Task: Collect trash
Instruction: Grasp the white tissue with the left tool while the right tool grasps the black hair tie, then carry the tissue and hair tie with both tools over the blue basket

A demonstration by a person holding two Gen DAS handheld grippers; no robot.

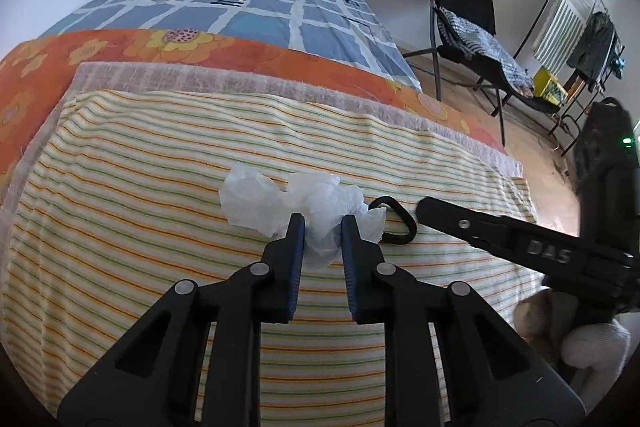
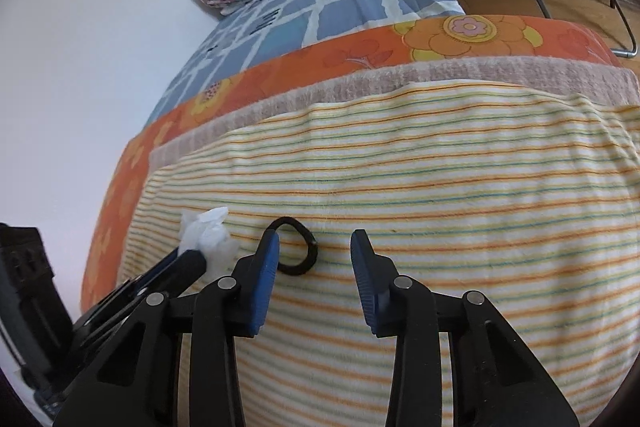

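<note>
While the left gripper [image 1: 323, 225] pinches the crumpled white tissue [image 1: 296, 207] between its pads on the striped blanket [image 1: 160, 155], a black ring [image 1: 394, 223] lies just right of it. Past the left fingertip of the right gripper [image 2: 314, 241], whose jaws stand apart and empty, sits that ring.

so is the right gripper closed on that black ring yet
No, the right gripper stands open, and the black ring lies on the striped cloth.

The bed [image 1: 120, 131] carries a striped towel [image 1: 160, 227]; on the towel lie a crumpled white tissue [image 1: 256, 203] and a black ring [image 2: 298, 247] just beside it.
</note>
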